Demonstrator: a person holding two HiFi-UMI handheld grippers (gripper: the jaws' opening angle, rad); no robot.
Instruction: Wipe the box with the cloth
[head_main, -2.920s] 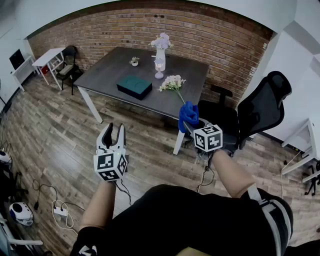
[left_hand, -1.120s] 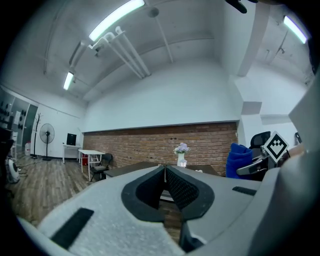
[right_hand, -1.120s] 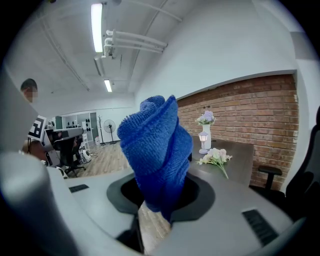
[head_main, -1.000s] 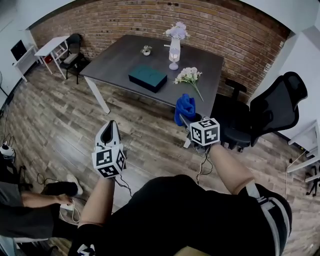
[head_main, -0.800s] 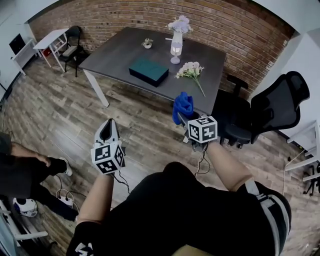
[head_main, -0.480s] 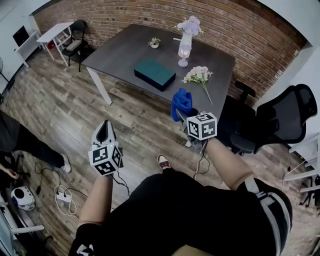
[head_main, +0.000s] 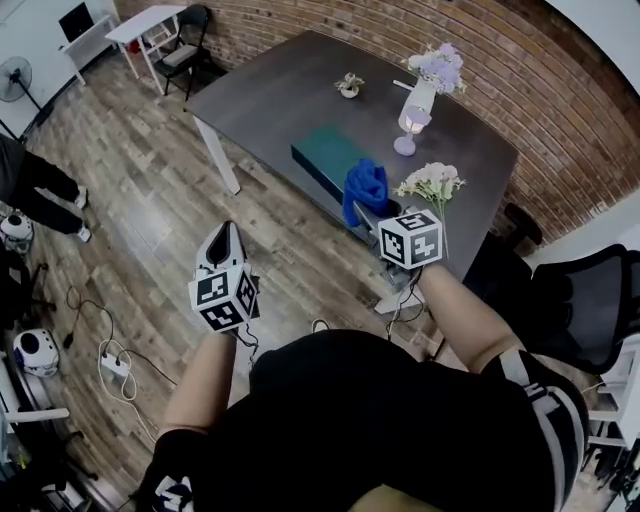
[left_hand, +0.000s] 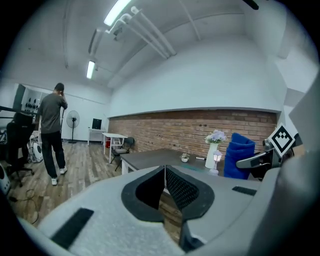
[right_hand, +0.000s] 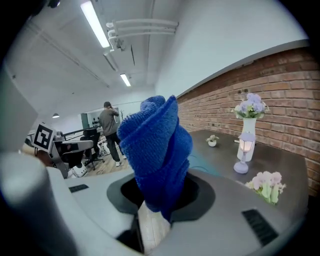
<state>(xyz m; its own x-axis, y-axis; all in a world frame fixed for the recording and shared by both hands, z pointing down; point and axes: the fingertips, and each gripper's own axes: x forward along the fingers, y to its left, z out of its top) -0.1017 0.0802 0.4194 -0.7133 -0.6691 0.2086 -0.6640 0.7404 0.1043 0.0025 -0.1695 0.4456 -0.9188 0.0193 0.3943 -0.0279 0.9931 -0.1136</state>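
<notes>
A teal box lies flat on the dark grey table, near its front edge. My right gripper is shut on a bunched blue cloth, which stands up out of the jaws just right of the box and in front of it. In the right gripper view the cloth fills the middle and hides the jaw tips. My left gripper hangs over the wooden floor, short of the table, shut and empty. The left gripper view shows its pads closed together, with the cloth off to the right.
On the table stand a white vase of purple flowers, a small lamp, a tiny pot plant and a loose flower bunch. A black office chair is at the right. A person stands at the left; cables lie on the floor.
The table has come much closer. Both grippers moved toward it, and the cloth now sits right beside the box. The person on the left has stepped away.
</notes>
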